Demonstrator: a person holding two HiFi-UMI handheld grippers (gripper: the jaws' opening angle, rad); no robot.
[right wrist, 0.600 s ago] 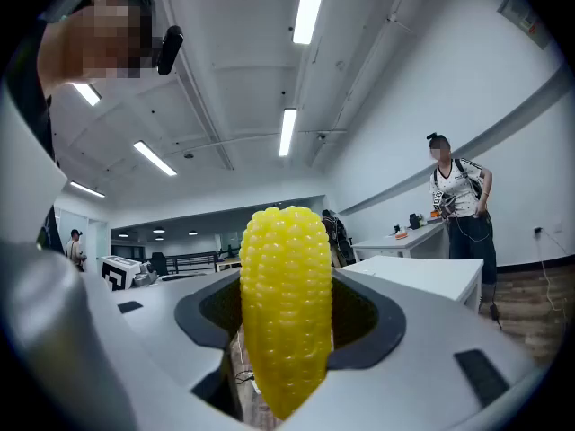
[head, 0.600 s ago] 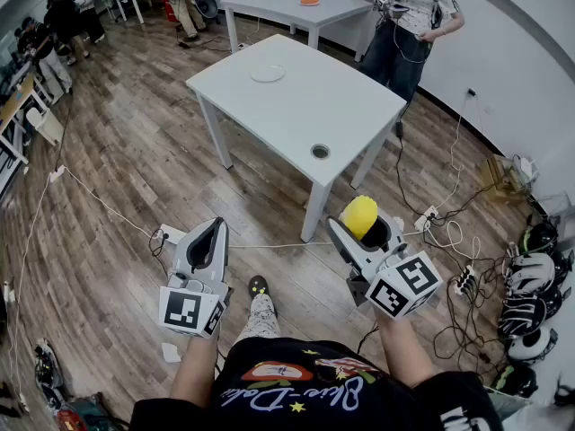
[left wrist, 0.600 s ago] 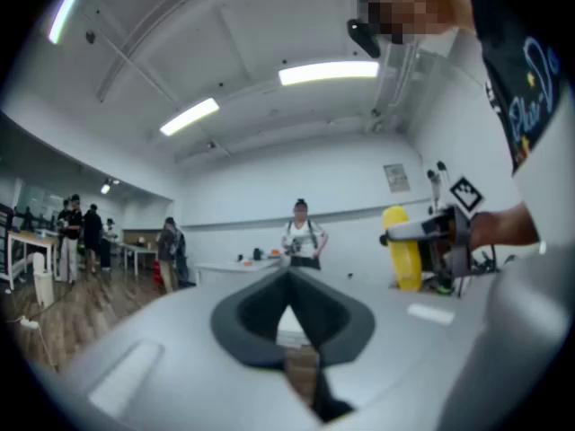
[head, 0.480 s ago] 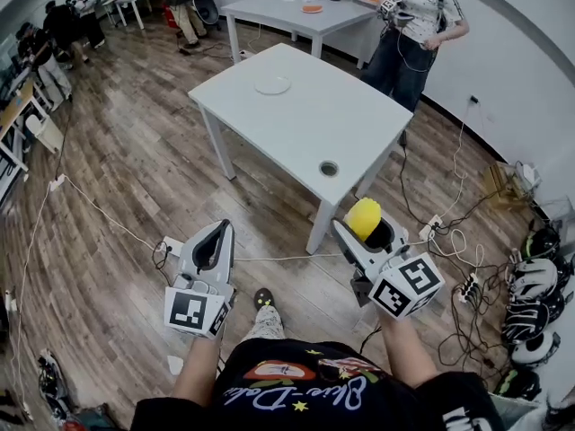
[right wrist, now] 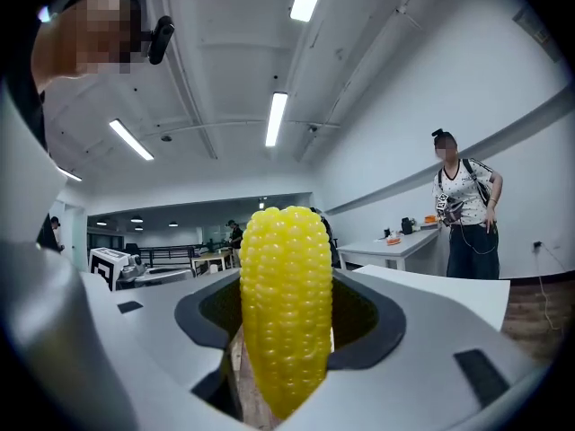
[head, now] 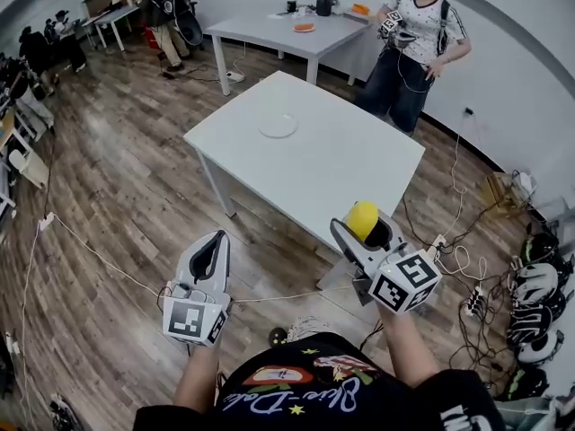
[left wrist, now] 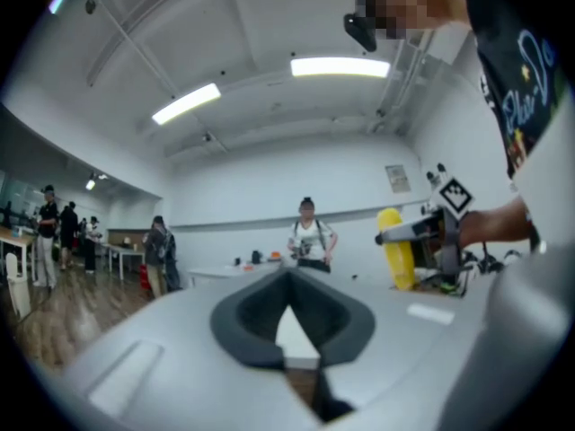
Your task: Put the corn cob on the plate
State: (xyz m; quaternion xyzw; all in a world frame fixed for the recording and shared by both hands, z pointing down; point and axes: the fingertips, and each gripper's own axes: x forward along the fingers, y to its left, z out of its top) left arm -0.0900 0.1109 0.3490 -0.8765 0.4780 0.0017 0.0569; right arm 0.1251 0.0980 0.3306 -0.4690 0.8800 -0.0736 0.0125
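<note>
- So the corn cob (head: 362,217) isn't on the plate yet, it's up in the air, clamped in the right tongs (head: 368,233).
- The right gripper view makes this really obvious: the cob (right wrist: 284,303) stands upright and fills the gap between the two jaws, which are closed on its lower half. The rounded yellow top pokes up above them.
- The left tongs (head: 208,250) are shut with nothing in them. In the left gripper view the two jaws meet at a point (left wrist: 289,281), and all you see through the hole behind the tips is a bit of white tabletop.
- Both tongs are held out level in front of the person, left and right of each other and well apart. Neither one is touching the tabletop (head: 359,164).
- The plate (head: 278,126) is a plain white one, sitting by itself on the white tabletop, toward the far left part. It's well apart from the cob, which from the head view is down by the near edge.
- Background stuff: a person (head: 415,34) stands past the far corner of the tabletop, and a second table (head: 269,27) with some small things on it is behind that.
- The floor (head: 117,205) is wood, with a cable (head: 99,263) running across it and a pile of helmets (head: 537,285) off to the right.
</note>
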